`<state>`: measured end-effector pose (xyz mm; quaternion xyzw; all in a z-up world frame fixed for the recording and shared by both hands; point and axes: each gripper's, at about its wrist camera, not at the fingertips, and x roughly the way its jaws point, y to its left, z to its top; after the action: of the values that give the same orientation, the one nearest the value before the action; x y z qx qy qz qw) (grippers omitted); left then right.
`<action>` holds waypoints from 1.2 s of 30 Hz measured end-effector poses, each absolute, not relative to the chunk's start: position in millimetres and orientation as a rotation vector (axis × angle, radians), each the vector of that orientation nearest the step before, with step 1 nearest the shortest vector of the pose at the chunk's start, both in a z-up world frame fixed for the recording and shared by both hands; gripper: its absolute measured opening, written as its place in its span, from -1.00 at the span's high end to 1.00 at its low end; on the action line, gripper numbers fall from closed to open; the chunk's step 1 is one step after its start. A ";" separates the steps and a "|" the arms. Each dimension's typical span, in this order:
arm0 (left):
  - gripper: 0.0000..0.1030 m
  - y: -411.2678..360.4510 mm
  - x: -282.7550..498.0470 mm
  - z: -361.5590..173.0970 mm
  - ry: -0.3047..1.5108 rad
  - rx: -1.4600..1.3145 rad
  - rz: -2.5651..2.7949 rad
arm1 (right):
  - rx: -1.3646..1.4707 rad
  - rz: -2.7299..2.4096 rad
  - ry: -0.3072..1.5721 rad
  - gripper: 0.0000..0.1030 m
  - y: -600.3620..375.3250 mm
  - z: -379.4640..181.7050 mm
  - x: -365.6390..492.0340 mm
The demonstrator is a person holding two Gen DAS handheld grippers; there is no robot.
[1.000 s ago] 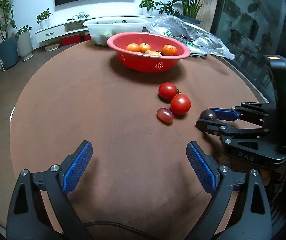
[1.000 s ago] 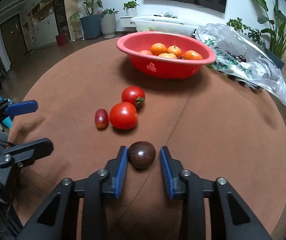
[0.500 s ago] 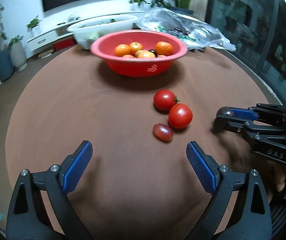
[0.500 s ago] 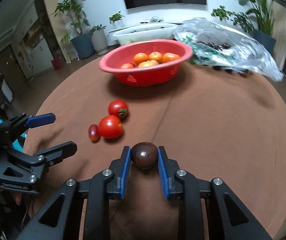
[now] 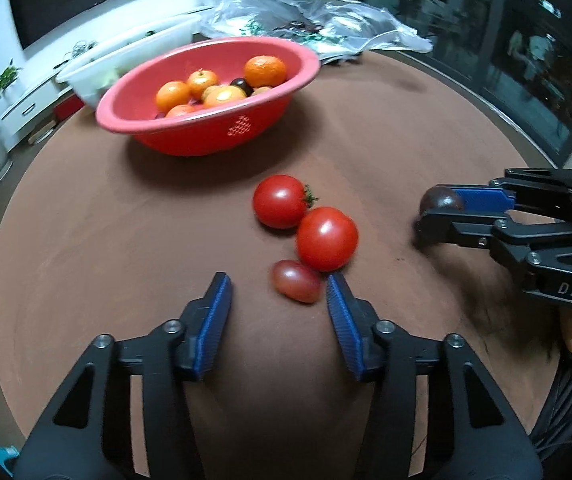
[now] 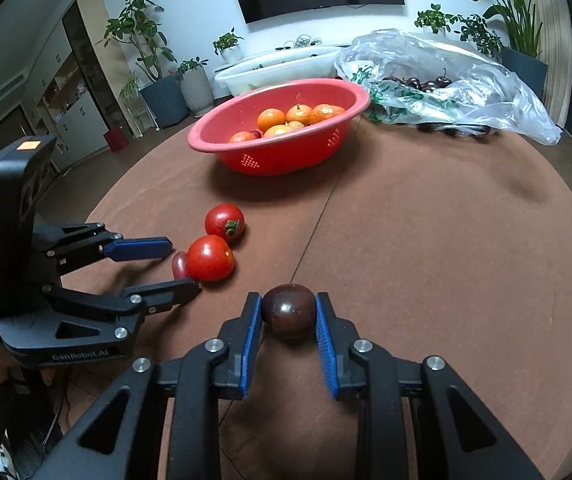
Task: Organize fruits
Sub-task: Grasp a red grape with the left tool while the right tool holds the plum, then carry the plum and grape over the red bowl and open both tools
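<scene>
Right gripper [image 6: 289, 316]: clamped on the dark plum [image 6: 288, 310] — both blue pads touch its sides, and the fruit sits at the fingertips, just above the brown table [image 6: 445, 260].
Left gripper [image 5: 278, 300]: released, jaws spread; nothing between the pads is gripped.
Small oval tomato [image 5: 297, 281]: lies on the table just ahead of the left gripper, between its fingertips but off-centre, close to the right-hand pad. Long axis runs roughly across the jaw opening, slightly slanted.
Near round tomato [image 5: 327, 238]: directly ahead and a little right of the left gripper, touching the small oval tomato on its far side.
Far round tomato [image 5: 280, 201]: beyond the near one and touching it, green calyx turned to the right.
Red bowl [image 5: 146, 92]: well ahead of both tools, far-left of the right gripper's axis; it holds oranges [image 5: 265, 71] and one dark fruit.
Nearer tool: the left gripper for the small oval tomato — judged the next pick. The right gripper is well apart from the cluster.
Deciding relation: the pads must centre on the small oval tomato without catching the near round tomato that crowds its far right side.
Likely carry: plum forward-left to the red bowl.
Risk: the right-hand pad may nudge the round tomato and roll the cluster.
</scene>
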<state>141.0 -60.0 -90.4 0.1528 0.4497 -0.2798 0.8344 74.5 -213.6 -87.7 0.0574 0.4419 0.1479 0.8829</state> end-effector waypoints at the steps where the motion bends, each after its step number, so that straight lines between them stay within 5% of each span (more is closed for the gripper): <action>1: 0.14 -60.1 141.9 -90.7 0.955 0.324 -0.598 | 0.120 0.308 0.920 0.44 -213.7 -87.8 74.5; 13: 0.53 -61.6 138.2 -89.2 0.947 0.331 -0.640 | 0.120 0.304 0.920 0.44 -213.6 -88.7 74.8; 36: 0.54 -22.3 131.2 -53.8 0.852 0.181 -0.422 | 0.131 0.272 0.899 0.44 -219.8 -83.2 76.6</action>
<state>131.2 -22.3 -53.8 0.0871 0.4094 -0.2029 0.8852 76.6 -219.8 -83.2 0.0632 0.4330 0.1308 0.8896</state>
